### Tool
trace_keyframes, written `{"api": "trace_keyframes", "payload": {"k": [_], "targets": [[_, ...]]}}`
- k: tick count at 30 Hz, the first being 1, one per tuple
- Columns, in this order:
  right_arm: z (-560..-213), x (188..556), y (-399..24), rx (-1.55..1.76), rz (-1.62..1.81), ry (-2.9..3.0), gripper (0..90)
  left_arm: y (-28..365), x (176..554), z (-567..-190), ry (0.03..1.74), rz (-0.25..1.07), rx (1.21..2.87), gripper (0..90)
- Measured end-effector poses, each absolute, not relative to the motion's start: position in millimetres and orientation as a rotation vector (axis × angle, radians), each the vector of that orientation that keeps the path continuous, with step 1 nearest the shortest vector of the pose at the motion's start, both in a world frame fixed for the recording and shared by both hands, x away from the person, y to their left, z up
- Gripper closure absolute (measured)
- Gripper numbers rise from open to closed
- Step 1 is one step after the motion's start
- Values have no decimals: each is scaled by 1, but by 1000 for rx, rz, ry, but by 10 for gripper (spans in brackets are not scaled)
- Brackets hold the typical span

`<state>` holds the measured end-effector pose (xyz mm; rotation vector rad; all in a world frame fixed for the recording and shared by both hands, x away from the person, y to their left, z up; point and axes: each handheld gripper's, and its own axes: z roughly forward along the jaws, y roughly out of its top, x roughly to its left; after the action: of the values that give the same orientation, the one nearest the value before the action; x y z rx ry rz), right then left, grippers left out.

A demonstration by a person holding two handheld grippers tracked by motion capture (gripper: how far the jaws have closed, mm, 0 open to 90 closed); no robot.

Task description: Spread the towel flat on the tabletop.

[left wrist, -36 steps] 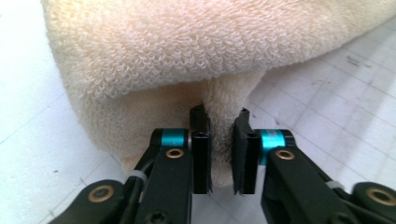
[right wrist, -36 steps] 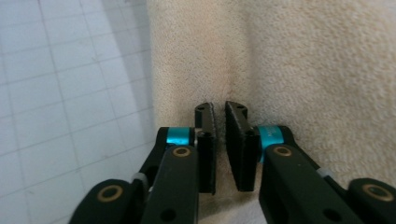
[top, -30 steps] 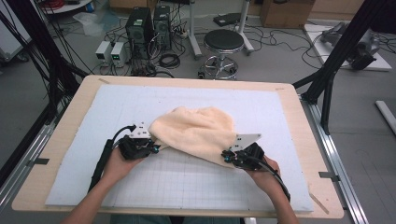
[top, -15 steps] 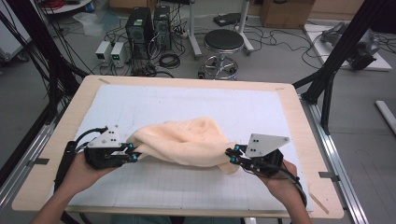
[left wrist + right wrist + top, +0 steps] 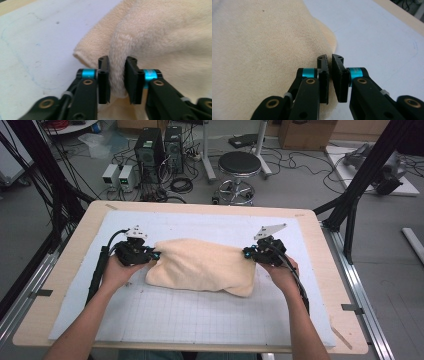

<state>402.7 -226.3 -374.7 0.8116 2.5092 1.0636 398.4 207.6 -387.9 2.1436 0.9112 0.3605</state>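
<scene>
A cream towel lies loosely folded on the pale blue gridded mat, spread between both hands. My left gripper is at its left end. In the left gripper view a thick fold of towel fills the gap of that gripper, and both pads touch it; these jaws have just been opening a little. My right gripper is at the towel's right end. In the right gripper view that gripper stands nearly closed, with a thin edge of the towel pinched between its pads.
The mat covers most of a wooden table, whose bare rim shows all round. Beyond the far edge stand a round stool and computer boxes on the floor. Black frame posts rise at both sides.
The hands first pulled apart and towards the person, stretching the towel. They then carried it towards the far side of the mat. The towel now lies wider and flatter.
</scene>
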Motion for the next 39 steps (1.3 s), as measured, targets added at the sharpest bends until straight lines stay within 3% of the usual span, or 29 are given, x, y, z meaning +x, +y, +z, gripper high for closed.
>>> {"api": "trace_keyframes", "payload": {"k": [3, 7, 16, 23, 30, 34, 37, 39], "targets": [[-372, 402, -229, 798, 1114, 2504, 788, 214, 396, -383, 912, 347, 2099, 594], [-360, 387, -231, 756, 1187, 2501, 710, 220, 381, -369, 847, 341, 2063, 535], [-344, 345, -219, 616, 1222, 2516, 628, 218, 346, -356, 711, 368, 2077, 507], [-363, 318, -213, 535, 1242, 2569, 579, 213, 325, -385, 649, 316, 2122, 507], [-396, 314, -200, 466, 1107, 2629, 537, 194, 330, -416, 667, 314, 2237, 512], [-406, 323, -191, 436, 1026, 2616, 666, 186, 338, -427, 698, 368, 2267, 586], [-409, 331, -189, 449, 1047, 2618, 771, 185, 342, -425, 737, 411, 2262, 738], [-408, 333, -191, 480, 1082, 2621, 788, 189, 342, -422, 735, 399, 2239, 838]]}}
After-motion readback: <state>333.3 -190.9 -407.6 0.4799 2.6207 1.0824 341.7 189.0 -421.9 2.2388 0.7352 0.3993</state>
